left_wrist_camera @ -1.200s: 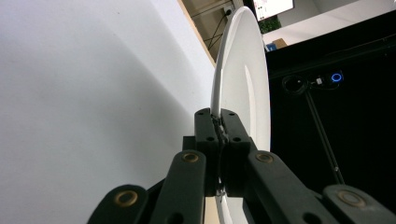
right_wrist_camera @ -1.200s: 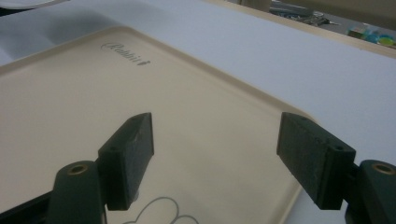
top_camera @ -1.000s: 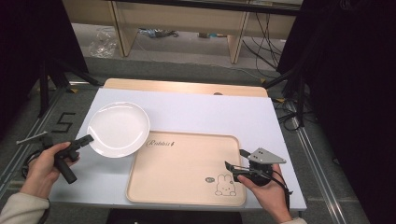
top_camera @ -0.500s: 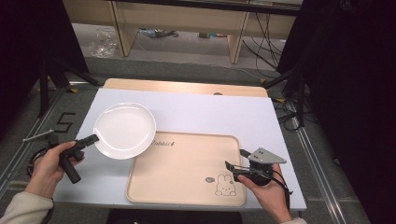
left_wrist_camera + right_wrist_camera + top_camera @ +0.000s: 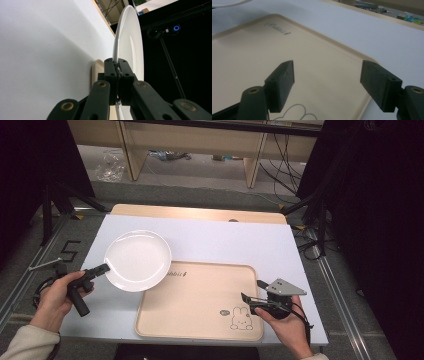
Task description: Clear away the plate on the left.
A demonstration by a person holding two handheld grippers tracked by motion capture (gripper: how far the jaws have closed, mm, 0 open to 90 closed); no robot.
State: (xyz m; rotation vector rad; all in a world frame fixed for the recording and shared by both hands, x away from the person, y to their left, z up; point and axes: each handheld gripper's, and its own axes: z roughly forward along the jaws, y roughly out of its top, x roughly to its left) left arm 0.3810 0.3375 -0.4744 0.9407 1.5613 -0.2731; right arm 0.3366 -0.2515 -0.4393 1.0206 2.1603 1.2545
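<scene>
A white round plate [image 5: 137, 260] hangs above the table's left half, its right edge over the corner of a beige tray [image 5: 200, 300]. My left gripper [image 5: 103, 269] is shut on the plate's near left rim; in the left gripper view the plate [image 5: 130, 45] stands edge-on, pinched between the jaws of the left gripper [image 5: 117, 72]. The tray bears a rabbit drawing [image 5: 241, 318] and the word "Rabbit" [image 5: 277, 28]. My right gripper [image 5: 250, 296] stands open at the tray's right edge, and in its own view the right gripper [image 5: 327, 83] has nothing between its jaws, only the tray [image 5: 244, 62] below.
The white tabletop [image 5: 220, 242] lies on a wooden board [image 5: 200, 213] that shows along the far edge. Metal rails [image 5: 345, 320] run along both sides. Shelves and cables [image 5: 285, 155] stand on the floor beyond the table.
My left gripper has carried the plate to the right, toward the tray, so the plate's edge now overlaps the tray's corner. The right gripper has stayed where it was.
</scene>
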